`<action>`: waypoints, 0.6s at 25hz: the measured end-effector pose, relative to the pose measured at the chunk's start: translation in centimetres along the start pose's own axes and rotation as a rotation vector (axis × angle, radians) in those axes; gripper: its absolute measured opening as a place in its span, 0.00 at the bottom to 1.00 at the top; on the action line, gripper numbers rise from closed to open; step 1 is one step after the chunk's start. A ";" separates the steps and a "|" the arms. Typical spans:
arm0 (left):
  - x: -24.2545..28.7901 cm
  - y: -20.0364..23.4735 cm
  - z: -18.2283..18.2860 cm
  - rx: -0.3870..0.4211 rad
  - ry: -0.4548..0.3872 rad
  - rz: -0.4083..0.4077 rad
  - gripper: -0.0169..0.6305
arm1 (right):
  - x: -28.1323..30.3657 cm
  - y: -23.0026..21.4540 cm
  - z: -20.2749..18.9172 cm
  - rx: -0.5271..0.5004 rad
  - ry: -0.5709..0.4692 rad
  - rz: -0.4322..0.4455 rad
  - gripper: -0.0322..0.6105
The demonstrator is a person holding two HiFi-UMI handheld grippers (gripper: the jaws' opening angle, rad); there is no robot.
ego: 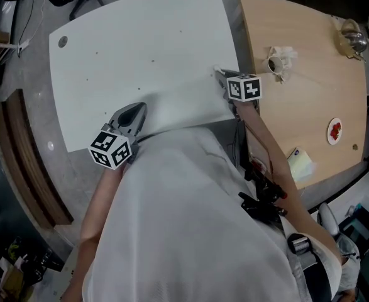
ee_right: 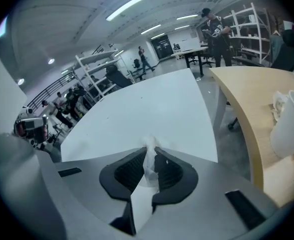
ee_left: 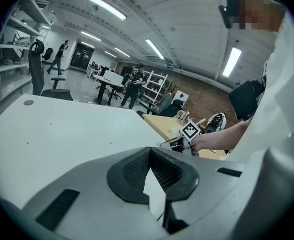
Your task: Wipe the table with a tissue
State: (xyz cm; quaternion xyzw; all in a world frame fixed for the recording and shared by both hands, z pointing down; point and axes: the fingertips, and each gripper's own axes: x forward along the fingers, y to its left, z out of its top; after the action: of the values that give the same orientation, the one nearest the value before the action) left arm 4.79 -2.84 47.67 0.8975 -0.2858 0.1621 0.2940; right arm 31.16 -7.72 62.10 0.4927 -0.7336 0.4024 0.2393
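Observation:
The white table (ego: 146, 49) fills the middle of the head view. My right gripper (ego: 220, 77) rests at the table's near right edge, shut on a small white tissue (ee_right: 149, 160) that sticks out a little past the jaw tips (ego: 216, 72). My left gripper (ego: 134, 113) sits low at the table's near edge, left of centre, shut with nothing between its pads (ee_left: 149, 156). In the left gripper view the right gripper (ee_left: 178, 144) shows across the white tabletop (ee_left: 61, 134). A few tiny dark specks dot the table.
A wooden table (ego: 310, 99) adjoins on the right, carrying a white cup with crumpled tissue (ego: 277, 60), a glass teapot (ego: 352, 38), a small dish with red bits (ego: 335, 131) and a yellow pad (ego: 300, 163). People and shelves stand far behind.

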 end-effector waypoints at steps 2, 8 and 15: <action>0.2 -0.3 -0.1 -0.001 0.002 0.001 0.04 | 0.3 0.7 0.0 -0.044 0.027 0.011 0.13; 0.4 -0.6 -0.2 -0.001 0.003 0.006 0.04 | 1.1 3.8 -1.5 -0.134 0.071 0.062 0.13; 0.3 -1.0 -0.5 0.000 0.002 0.010 0.04 | 1.4 9.0 -4.8 -0.206 0.114 0.175 0.13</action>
State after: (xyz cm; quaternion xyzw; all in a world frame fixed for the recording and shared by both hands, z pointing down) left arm 5.61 -1.97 47.81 0.8960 -0.2901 0.1646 0.2932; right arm 22.15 -2.84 62.68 0.3761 -0.7962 0.3718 0.2939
